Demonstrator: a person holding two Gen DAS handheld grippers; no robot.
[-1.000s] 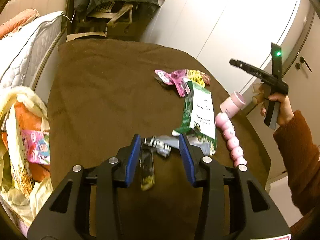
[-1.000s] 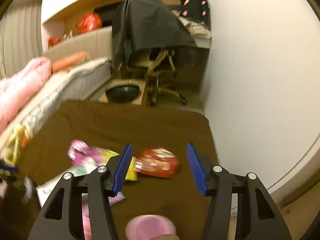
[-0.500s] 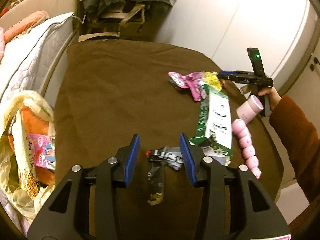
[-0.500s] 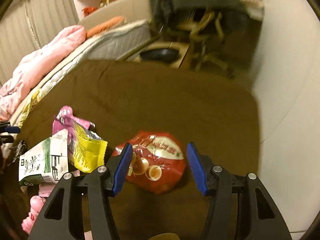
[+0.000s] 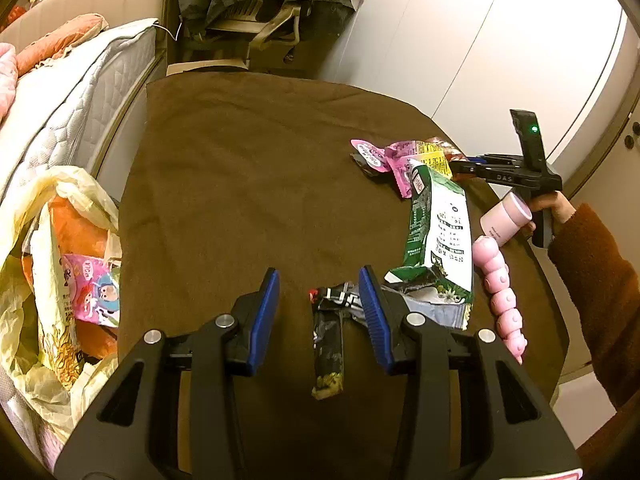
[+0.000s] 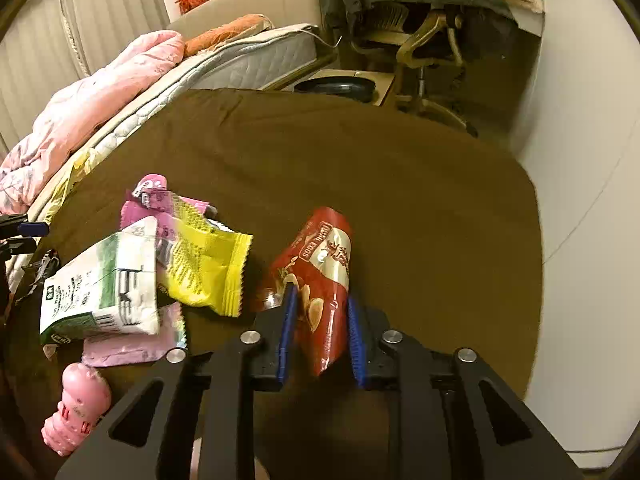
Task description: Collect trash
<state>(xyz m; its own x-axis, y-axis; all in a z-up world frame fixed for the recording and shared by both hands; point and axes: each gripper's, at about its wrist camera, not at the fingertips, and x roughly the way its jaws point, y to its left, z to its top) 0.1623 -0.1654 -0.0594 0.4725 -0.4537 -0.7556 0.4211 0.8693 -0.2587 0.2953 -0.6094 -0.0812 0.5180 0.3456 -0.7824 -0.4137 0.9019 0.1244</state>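
The right tool [image 6: 320,316] pinches the red snack packet [image 6: 320,276] by its near end; the packet looks light, crinkly and slick, so a grip on the flat seam suits it. The left tool [image 5: 318,312] stands spread around a dark wrapper [image 5: 328,340] on the bench [image 5: 240,180]. At nine o'clock a yellow bag [image 5: 48,264] gapes, its bottom cut off. Whether the packet is lifted is unclear.
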